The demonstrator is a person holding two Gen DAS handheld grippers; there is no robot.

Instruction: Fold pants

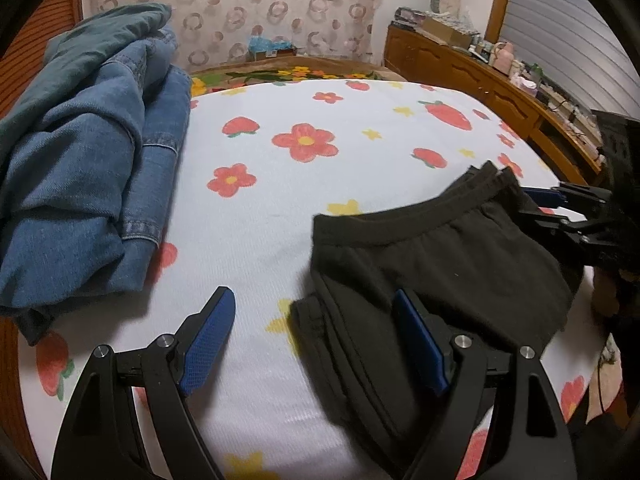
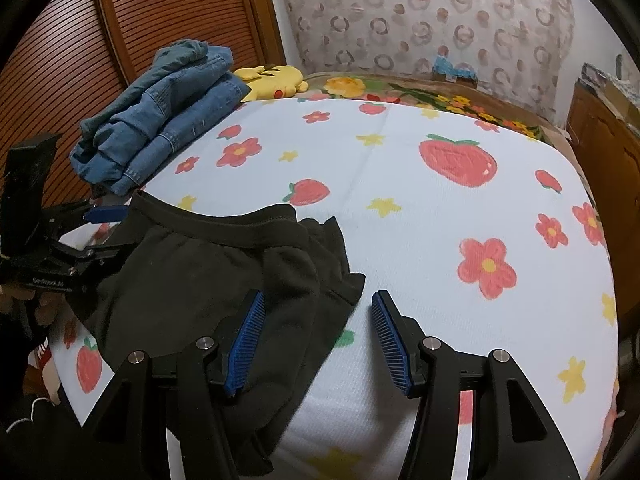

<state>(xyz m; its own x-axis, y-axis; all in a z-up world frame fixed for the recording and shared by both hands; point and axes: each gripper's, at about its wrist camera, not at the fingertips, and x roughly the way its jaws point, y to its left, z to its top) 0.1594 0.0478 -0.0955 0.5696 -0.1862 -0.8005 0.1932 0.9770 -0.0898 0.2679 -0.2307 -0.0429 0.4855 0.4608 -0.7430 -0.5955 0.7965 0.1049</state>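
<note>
**Folded black pants on the bed, both grippers spread**

Nearest in the left wrist view, the left gripper (image 1: 312,344) stands with its jaws wide apart. Its blue ribbed pads (image 1: 208,344) pinch nothing; one hangs over bare sheet, the other over the near edge of the pants (image 1: 432,256). The right gripper (image 2: 316,340) is also spread, less widely, its textured pads straddling the pants' right edge without pressing it.

The pants are black, soft, matte knit, folded into a thick, roughly rectangular bundle with layered edges stacked at the near left corner. The ribbed elastic waistband (image 2: 224,216) curves along the far side, so the waist faces away from the person. How the long axis lies I cannot tell.

They lie on the near part of the bed (image 1: 320,52), on a white ribbed sheet (image 2: 400,208) printed with red flowers, strawberries and yellow stars.

Farther left sits a rumpled heap of blue denim (image 1: 92,168), with stitched hems showing. Behind it in the right wrist view lies a yellow plush toy (image 2: 272,78).
</note>
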